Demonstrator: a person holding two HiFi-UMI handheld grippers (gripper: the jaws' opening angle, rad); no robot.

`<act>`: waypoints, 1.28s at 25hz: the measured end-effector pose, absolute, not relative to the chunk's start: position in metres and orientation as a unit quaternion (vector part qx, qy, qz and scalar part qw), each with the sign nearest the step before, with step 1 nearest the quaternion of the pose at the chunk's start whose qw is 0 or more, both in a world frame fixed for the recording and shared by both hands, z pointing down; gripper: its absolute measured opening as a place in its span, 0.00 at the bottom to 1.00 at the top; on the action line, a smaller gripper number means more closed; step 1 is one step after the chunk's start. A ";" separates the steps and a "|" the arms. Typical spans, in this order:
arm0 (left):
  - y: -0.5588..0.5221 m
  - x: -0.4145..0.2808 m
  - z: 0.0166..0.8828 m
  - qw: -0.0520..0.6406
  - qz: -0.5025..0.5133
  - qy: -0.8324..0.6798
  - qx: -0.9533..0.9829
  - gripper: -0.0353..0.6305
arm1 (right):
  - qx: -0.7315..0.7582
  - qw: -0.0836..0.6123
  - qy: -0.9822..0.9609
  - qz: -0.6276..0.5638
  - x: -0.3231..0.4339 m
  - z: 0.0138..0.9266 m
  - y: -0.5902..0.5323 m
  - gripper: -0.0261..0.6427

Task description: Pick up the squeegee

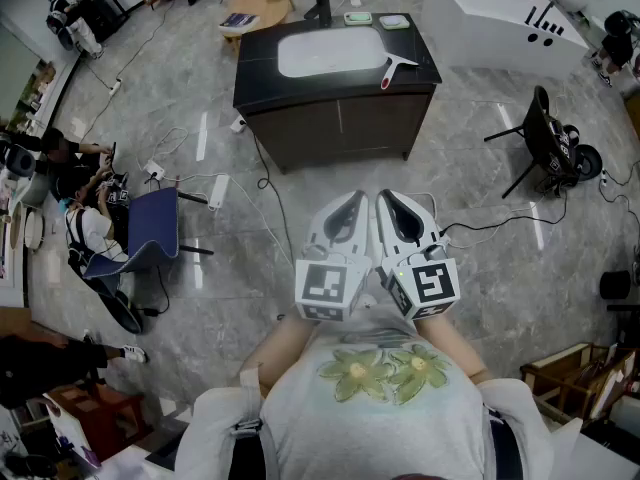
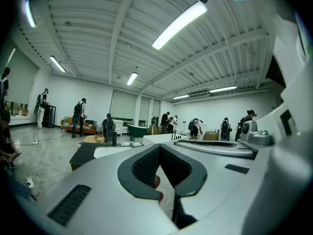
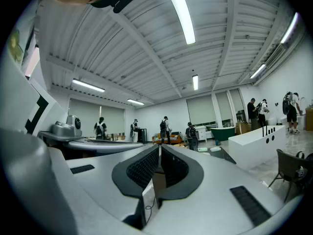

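The squeegee (image 1: 398,66), white-bladed with a red handle, lies on the right part of a black vanity top (image 1: 262,66), beside its white sink (image 1: 330,52). The vanity stands across a stretch of grey floor from me. Both grippers are held side by side close to my chest and point towards the vanity. My left gripper (image 1: 352,200) is shut with nothing in it, and in the left gripper view its tips (image 2: 159,146) meet. My right gripper (image 1: 392,198) is shut and empty too, its tips (image 3: 160,147) touching.
Cables (image 1: 262,183) trail over the floor between me and the vanity. A blue chair (image 1: 150,230) and seated people are at the left. A black folding chair (image 1: 545,133) stands at the right, with a white bathtub (image 1: 500,23) behind it. Two small green dishes (image 1: 375,19) sit behind the sink.
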State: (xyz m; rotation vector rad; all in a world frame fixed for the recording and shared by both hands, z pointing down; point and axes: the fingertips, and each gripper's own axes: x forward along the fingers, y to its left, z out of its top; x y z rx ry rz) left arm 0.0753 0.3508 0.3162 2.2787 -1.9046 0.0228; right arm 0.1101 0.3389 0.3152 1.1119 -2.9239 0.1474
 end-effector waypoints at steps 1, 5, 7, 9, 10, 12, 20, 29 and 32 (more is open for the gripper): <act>0.350 0.076 0.317 0.087 0.007 -0.638 0.765 0.07 | 0.355 0.006 -0.934 0.048 0.110 0.316 0.338 0.08; 0.351 0.081 0.325 0.095 0.007 -0.638 0.764 0.07 | 0.352 0.008 -0.935 0.047 0.114 0.321 0.339 0.08; 0.354 0.084 0.329 0.100 0.007 -0.639 0.763 0.07 | 0.348 0.011 -0.936 0.047 0.118 0.325 0.342 0.08; 0.355 0.086 0.334 0.104 0.007 -0.641 0.761 0.07 | 0.344 0.014 -0.938 0.047 0.121 0.329 0.343 0.08; 0.354 0.087 0.336 0.106 0.007 -0.642 0.759 0.07 | 0.343 0.015 -0.938 0.049 0.122 0.331 0.343 0.08; 0.352 0.088 0.341 0.111 0.007 -0.643 0.758 0.07 | 0.341 0.016 -0.938 0.052 0.123 0.336 0.341 0.08; 0.307 0.078 0.349 0.112 0.004 -0.634 0.766 0.07 | 0.318 0.009 -0.946 0.062 0.106 0.341 0.305 0.08; 0.191 0.016 0.363 0.117 0.015 -0.610 0.784 0.07 | 0.362 0.028 -0.929 0.065 0.051 0.362 0.192 0.08; 0.149 -0.007 0.363 0.123 0.023 -0.598 0.791 0.07 | 0.375 0.033 -0.924 0.066 0.031 0.358 0.149 0.08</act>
